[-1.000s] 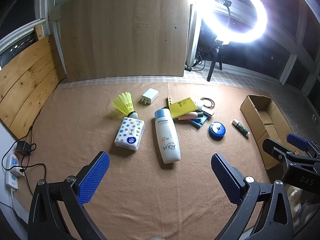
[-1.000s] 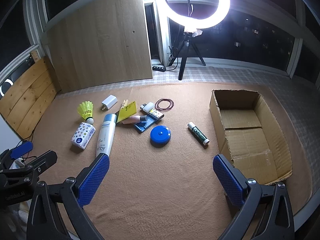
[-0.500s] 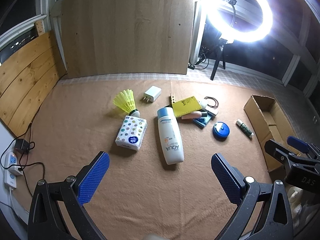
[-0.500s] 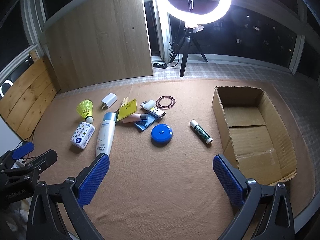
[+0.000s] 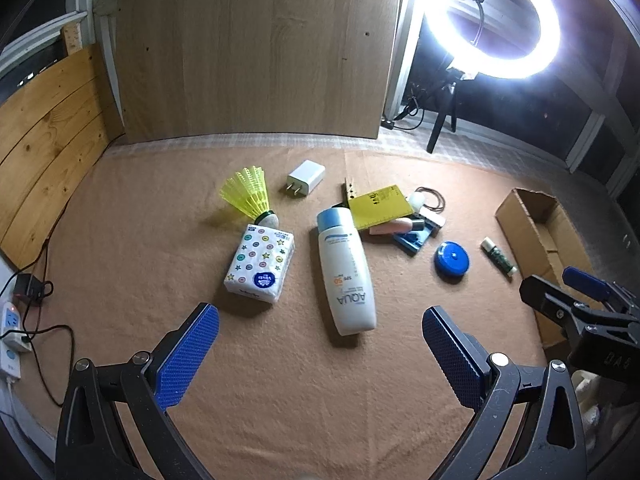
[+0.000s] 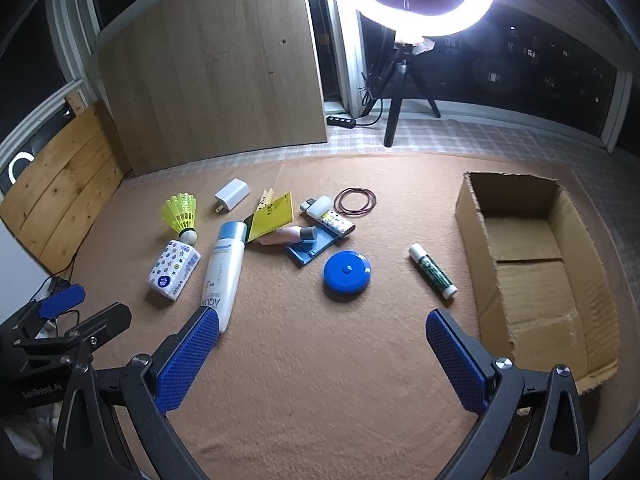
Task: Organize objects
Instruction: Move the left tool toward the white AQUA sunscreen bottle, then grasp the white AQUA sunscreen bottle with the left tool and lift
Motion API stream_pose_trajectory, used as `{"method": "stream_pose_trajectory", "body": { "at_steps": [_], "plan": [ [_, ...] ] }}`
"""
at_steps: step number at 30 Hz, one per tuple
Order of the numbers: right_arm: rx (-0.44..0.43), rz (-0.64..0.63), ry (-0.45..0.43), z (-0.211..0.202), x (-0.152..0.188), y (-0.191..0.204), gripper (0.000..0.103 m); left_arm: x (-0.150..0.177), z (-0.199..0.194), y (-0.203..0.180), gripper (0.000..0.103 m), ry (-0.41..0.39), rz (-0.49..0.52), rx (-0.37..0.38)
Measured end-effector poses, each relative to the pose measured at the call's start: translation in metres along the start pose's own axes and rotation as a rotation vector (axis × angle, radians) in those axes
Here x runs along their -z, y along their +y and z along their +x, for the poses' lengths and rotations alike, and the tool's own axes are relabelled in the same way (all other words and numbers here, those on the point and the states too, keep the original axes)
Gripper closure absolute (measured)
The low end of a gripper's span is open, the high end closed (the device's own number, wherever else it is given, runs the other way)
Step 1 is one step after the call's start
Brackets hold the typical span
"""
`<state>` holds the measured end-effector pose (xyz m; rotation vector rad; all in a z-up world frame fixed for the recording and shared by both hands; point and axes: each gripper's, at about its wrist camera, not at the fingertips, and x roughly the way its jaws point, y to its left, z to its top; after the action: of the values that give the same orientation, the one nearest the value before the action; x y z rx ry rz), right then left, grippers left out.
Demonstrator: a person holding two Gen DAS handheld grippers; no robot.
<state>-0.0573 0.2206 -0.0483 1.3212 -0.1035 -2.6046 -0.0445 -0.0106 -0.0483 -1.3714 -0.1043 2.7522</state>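
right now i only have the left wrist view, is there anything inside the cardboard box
Observer: No. The right wrist view looks into the cardboard box, and nothing lies in it.
Operator: ok whats the white thing poking out behind the yellow card
Observer: A white lighter, lying just left of the rubber bands.
Operator: and is the right gripper carrying anything
Observer: No. The right gripper is open and empty, above the bare mat in front of the blue tape measure.
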Motion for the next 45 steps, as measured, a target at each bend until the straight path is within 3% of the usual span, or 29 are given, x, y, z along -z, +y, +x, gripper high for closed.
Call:
{"method": "stream_pose_trajectory", "body": {
  "at_steps": [8, 19, 26, 30, 37, 45],
  "plan": [
    [-0.084, 0.023, 0.062, 0.032, -0.018, 0.003, 0.001, -0.005, 0.035, 0.009, 0.001, 0.044, -0.007, 0.032],
    [-0.191, 0.029, 0.189, 0.091, -0.04, 0.017, 0.001, -0.012, 0.087, 0.015, 0.008, 0.114, -0.032, 0.108],
    [-0.252, 0.071, 0.267, 0.126, -0.049, 0.02, 0.016, -0.017, 0.117, 0.016, 0.013, 0.162, -0.054, 0.145],
    [-0.283, 0.1, 0.313, 0.143, -0.054, 0.02, 0.031, -0.02, 0.13, 0.017, 0.019, 0.185, -0.061, 0.174],
    [-0.34, 0.115, 0.375, 0.167, -0.058, 0.029, 0.041, -0.022, 0.15, 0.019, 0.032, 0.223, -0.078, 0.217],
    [-0.373, 0.102, 0.433, 0.188, -0.058, 0.037, 0.051, -0.021, 0.161, 0.016, 0.038, 0.243, -0.089, 0.256]
  ]
}}
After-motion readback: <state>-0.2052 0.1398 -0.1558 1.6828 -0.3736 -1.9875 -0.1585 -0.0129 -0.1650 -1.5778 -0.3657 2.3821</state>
